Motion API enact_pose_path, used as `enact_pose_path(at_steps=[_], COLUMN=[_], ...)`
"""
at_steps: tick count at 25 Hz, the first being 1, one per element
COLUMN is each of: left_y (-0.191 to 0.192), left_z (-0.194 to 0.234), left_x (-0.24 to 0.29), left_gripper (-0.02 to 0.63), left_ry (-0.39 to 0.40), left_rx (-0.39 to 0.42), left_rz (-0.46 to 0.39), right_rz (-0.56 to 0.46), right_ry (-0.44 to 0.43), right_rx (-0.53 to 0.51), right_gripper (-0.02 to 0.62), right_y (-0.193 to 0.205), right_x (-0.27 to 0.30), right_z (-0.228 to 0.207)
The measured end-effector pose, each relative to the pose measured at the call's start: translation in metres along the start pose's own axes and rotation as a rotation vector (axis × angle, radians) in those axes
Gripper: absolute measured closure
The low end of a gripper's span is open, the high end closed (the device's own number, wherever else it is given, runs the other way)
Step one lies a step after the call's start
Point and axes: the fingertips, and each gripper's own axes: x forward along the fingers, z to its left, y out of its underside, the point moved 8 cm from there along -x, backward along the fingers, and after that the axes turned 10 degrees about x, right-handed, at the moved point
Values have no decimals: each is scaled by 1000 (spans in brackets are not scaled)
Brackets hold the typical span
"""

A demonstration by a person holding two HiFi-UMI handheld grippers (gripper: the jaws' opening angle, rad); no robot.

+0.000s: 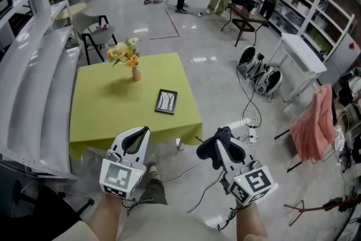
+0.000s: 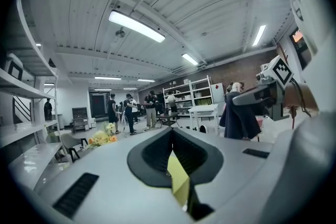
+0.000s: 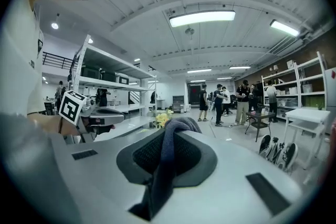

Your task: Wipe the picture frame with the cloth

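Note:
The picture frame (image 1: 166,101) is small, black-edged, and lies flat on the green table (image 1: 107,115), right of centre. Both grippers are held up in front of the table's near edge, well short of the frame. My right gripper (image 1: 219,141) (image 3: 176,131) is shut on a dark blue cloth (image 1: 210,149) (image 3: 167,160), which bunches over the tips and hangs down between the jaws. My left gripper (image 1: 141,131) (image 2: 173,138) is shut with nothing in it; only a sliver of the green table shows through the jaw slit.
A vase of yellow and orange flowers (image 1: 131,59) stands on the table behind the frame. Grey shelving (image 1: 34,93) runs along the left. Cables (image 1: 251,121) trail on the floor to the right, near a pink cloth on a rack (image 1: 316,121). Several people stand far back.

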Motion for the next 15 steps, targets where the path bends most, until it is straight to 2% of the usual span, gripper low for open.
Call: enact_pose_path(at_steps=[15], left_y=[70], left_z=[142], left_x=[158], left_gripper=[598], left_ry=[141], left_rx=[-35], left_rz=[46], right_rz=[98], right_ry=[23], right_rx=[38], right_gripper=[561], right_y=[-21], right_x=[224], right_z=[-60])
